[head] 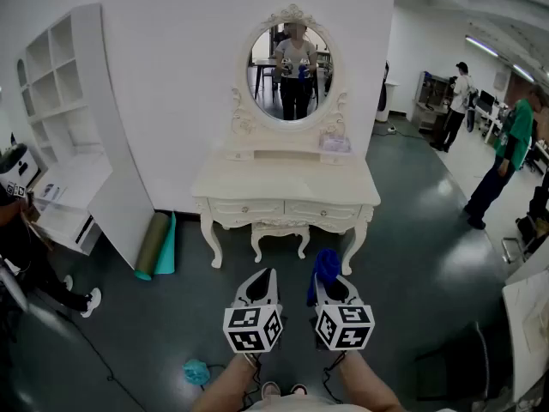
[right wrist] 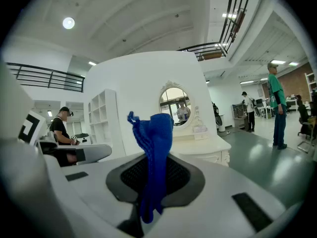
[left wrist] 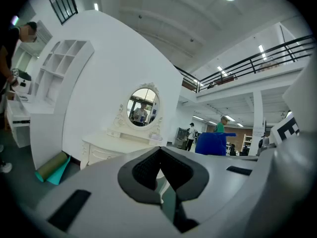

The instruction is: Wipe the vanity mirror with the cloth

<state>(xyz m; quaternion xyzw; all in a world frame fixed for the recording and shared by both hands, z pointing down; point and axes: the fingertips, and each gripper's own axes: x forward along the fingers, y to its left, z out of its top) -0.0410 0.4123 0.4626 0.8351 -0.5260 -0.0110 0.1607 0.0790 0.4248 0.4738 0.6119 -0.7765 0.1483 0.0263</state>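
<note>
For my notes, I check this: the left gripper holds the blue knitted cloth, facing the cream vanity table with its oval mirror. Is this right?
Not quite. The right gripper holds the blue knitted cloth, as the right gripper view shows; the left gripper holds nothing. The rest is right.

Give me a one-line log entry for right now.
phase: pre-wipe | right gripper: shut on blue cloth | left gripper: shut, empty | vanity mirror: ahead, not yet touched
</note>
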